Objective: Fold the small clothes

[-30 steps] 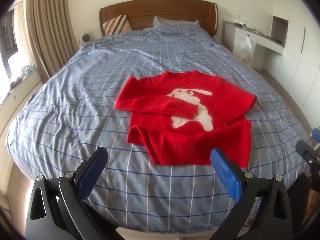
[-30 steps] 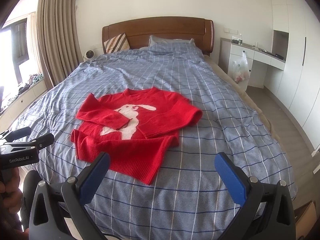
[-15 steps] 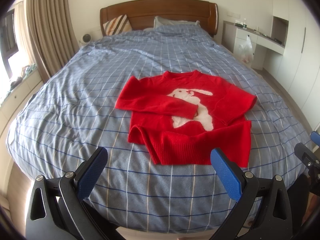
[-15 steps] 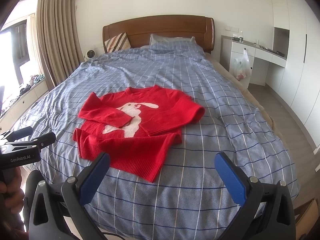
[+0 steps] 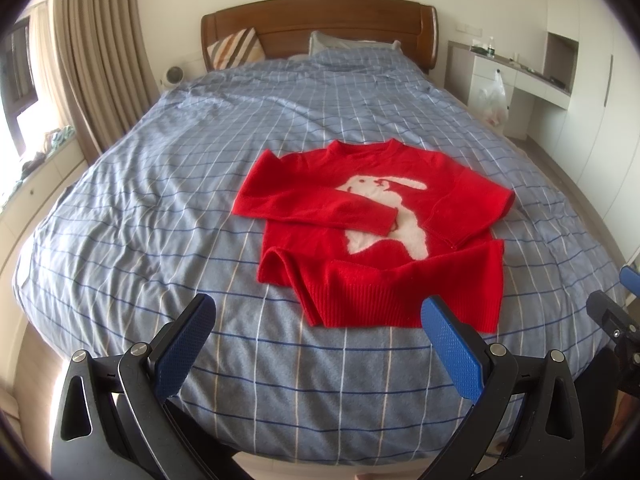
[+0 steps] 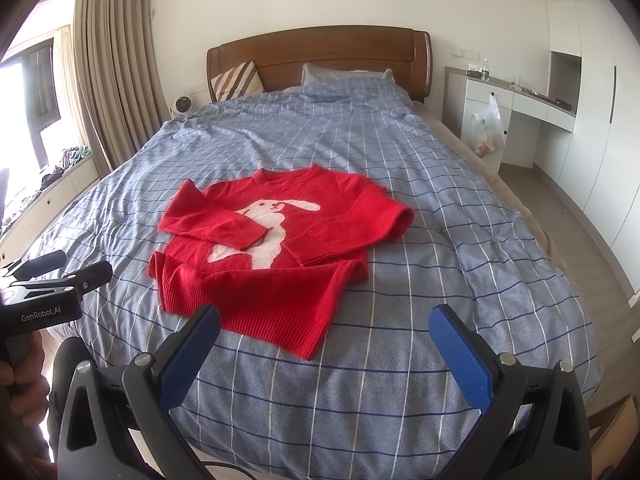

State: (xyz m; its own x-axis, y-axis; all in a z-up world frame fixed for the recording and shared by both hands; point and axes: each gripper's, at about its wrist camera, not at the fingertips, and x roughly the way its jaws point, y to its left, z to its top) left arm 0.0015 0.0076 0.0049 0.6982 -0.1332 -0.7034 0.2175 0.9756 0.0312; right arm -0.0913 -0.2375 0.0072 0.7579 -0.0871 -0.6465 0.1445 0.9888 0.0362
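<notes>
The folded sleeve [image 5: 320, 208] hides part of the white rabbit [image 5: 384, 212] on the sweater [image 5: 372, 232]; items on the desk [image 6: 520, 94] beside the bed [image 6: 400, 152] are too small to tell.

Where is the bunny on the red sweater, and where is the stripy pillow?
bunny [image 5: 384, 210], left wrist view, on its white body.
red sweater [image 5: 360, 288], left wrist view, on the folded hem.
stripy pillow [image 6: 236, 82], right wrist view, on its middle.

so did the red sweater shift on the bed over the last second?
No. In the left wrist view the red sweater covers the same grid lines of the blue checked duvet, with the same sleeve folds.
</notes>
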